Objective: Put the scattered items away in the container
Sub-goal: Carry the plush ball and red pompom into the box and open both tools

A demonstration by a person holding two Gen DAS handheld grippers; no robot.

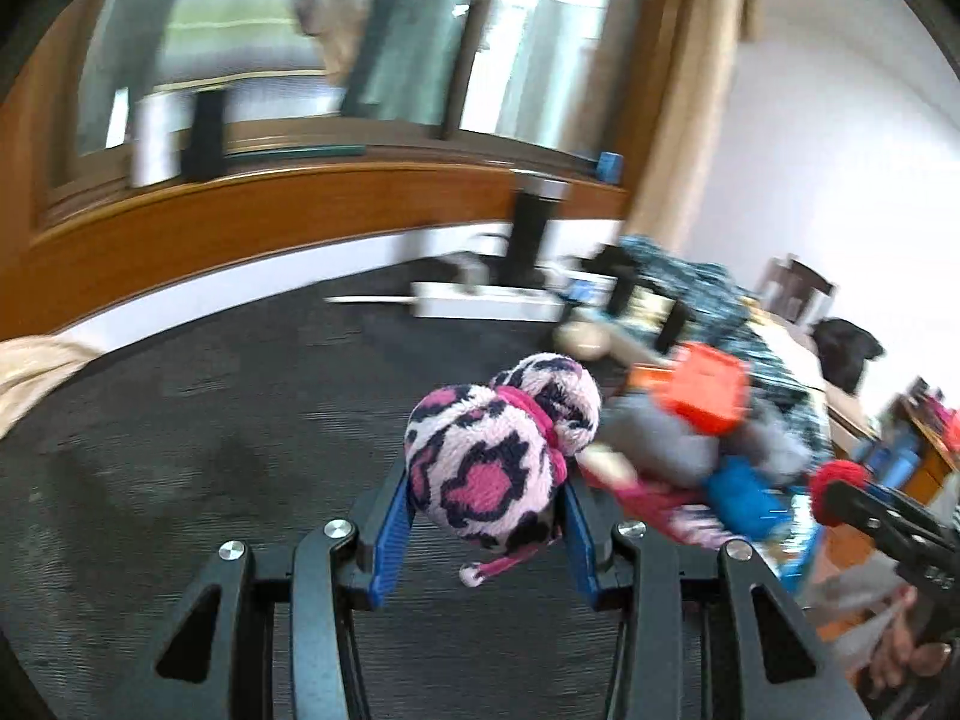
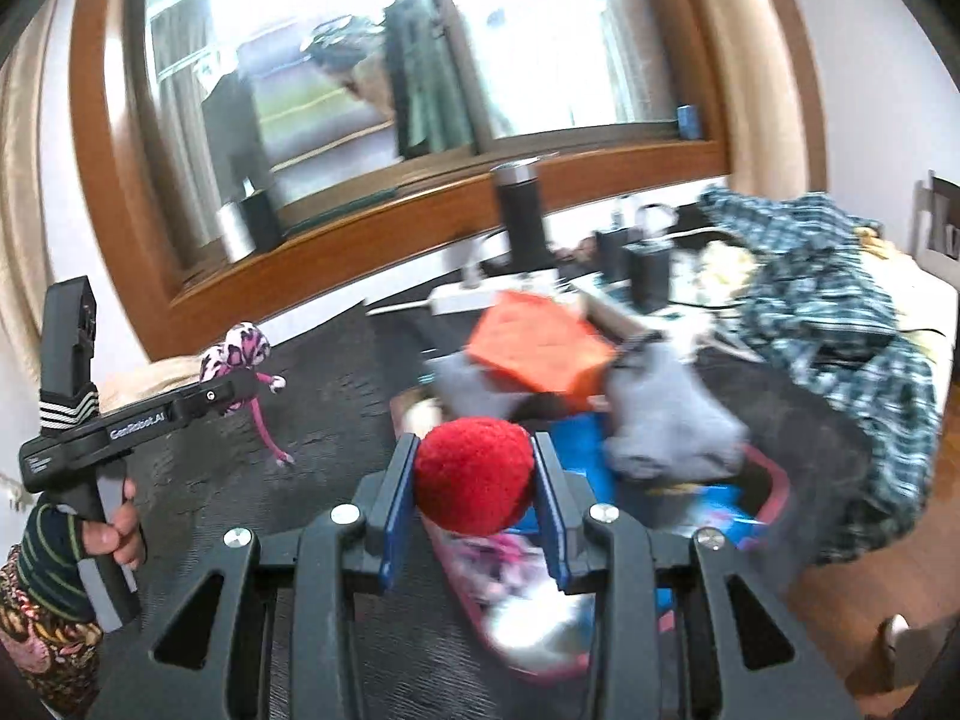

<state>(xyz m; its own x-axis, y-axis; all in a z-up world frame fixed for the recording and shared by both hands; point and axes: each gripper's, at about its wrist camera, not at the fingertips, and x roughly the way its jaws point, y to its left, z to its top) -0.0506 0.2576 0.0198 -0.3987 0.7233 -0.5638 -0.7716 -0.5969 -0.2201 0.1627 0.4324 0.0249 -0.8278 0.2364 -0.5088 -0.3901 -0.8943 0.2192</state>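
Note:
My left gripper (image 1: 489,516) is shut on a pink leopard-print plush toy (image 1: 492,456), held above the dark mat (image 1: 180,420); thin pink limbs dangle below it. The same toy (image 2: 237,354) shows in the right wrist view at the tip of the left gripper (image 2: 231,390), far left. My right gripper (image 2: 474,489) is shut on a red fuzzy ball (image 2: 474,474), which sits between the blue pads. Just beyond and below it lies a pink-rimmed container (image 2: 774,480) with blue, grey and orange items inside. The red ball (image 1: 837,489) appears at the right in the left wrist view.
A plaid cloth heap (image 2: 840,300) lies right of the container. An orange block (image 2: 534,348) and grey cloth (image 2: 666,420) rest on the pile. A black cylinder (image 2: 522,216), a white power strip (image 2: 462,300) and a wooden window sill (image 2: 390,240) stand behind. A hand (image 2: 117,531) holds the left gripper.

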